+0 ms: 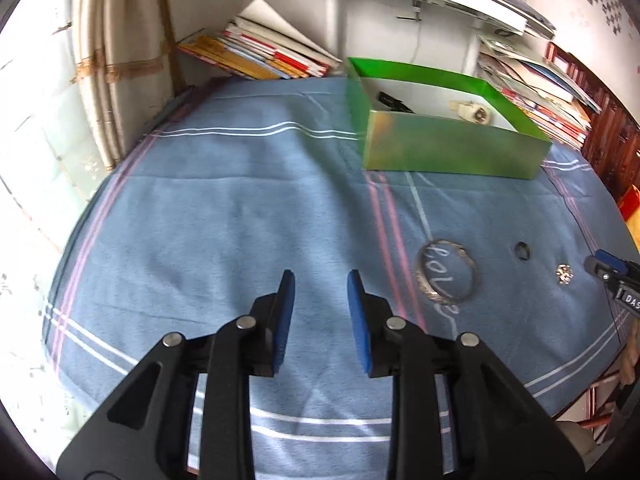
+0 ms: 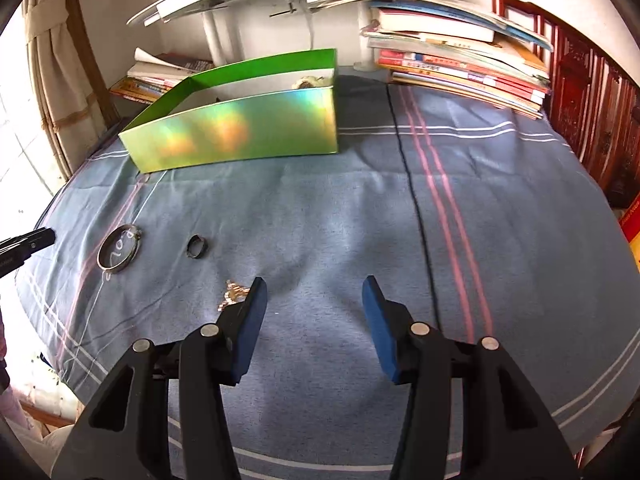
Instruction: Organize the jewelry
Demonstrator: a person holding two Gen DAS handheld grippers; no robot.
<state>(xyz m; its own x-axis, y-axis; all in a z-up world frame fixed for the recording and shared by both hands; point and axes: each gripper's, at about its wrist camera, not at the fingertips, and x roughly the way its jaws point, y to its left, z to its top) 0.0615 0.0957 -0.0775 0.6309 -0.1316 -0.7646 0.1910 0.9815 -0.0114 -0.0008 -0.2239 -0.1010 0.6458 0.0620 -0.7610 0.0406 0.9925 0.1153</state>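
Both grippers parted, empty: left (image 1: 321, 280), right (image 2: 314, 286) | bangle (image 1: 447, 271) flat | box (image 1: 452, 148) long axis crosswise

I see a table under a blue cloth with pink and white stripes (image 2: 320, 220). At the far side sits a shiny green open cardboard box (image 2: 240, 136). Near left lie a silver metal bangle (image 2: 118, 249), a small dark ring (image 2: 197, 246) and a sparkly gold trinket (image 2: 234, 294).
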